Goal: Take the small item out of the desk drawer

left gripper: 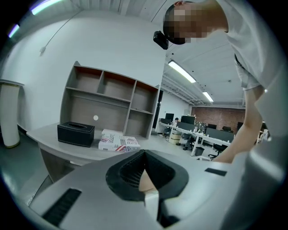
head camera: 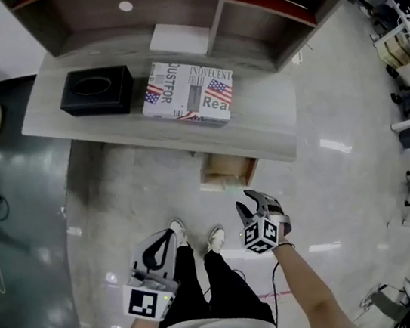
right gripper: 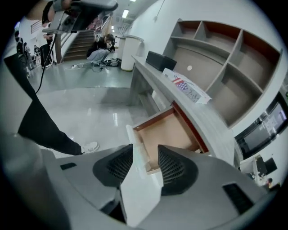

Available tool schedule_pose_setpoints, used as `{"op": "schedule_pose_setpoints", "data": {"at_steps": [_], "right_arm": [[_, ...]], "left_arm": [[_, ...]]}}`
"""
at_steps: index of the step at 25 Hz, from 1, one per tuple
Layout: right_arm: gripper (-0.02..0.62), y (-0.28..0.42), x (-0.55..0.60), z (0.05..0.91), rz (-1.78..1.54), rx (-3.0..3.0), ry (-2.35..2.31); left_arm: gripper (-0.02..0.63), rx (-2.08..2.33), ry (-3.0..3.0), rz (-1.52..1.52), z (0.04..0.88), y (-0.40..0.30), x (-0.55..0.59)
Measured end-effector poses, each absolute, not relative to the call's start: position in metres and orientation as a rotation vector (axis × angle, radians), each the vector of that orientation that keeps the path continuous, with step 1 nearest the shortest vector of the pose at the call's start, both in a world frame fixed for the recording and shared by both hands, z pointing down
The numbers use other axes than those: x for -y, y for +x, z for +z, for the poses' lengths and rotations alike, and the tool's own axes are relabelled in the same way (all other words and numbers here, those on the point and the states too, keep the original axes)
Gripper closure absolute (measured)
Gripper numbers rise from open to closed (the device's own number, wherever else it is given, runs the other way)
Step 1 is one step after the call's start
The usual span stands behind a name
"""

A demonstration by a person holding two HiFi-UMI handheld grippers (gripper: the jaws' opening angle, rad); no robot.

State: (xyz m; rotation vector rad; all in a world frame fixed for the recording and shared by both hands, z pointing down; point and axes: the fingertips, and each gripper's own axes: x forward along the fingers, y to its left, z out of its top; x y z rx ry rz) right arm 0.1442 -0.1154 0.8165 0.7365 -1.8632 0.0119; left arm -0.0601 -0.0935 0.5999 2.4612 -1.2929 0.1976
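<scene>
**Two tools low, drawer open, item not yet in sight**

Both tools hang low in front of the person. The left tool (left gripper: 144, 155) has its tips together. A tan patch shows in the gap behind them, and I cannot tell what it is. The right tool (right gripper: 145, 150) stands partly open with nothing between its pads. It is aimed down at the drawer (right gripper: 166, 134), which is pulled out from under the surface (head camera: 260, 124).

The drawer's tan floor looks bare where it shows. The small item appears in no view, so it probably lies further back, under the surface edge. Being small, it is likely light and easy to knock aside. A pinch across its narrow sides from above, clear of the drawer walls, looks safest.

Farther off, a black box (head camera: 95, 92) and a printed box (head camera: 188, 91) sit on the surface below a shelf (head camera: 220, 12).
</scene>
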Motion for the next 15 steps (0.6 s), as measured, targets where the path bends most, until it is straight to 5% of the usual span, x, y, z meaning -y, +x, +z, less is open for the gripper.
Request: {"op": "schedule_pose_setpoints", "data": {"at_steps": [15], "right_arm": [[0.317, 0.137, 0.122, 0.922, 0.006, 1.726, 0.512]], "left_arm": [[0.588, 1.311, 2.346, 0.269, 0.659, -0.087, 0.078]]}}
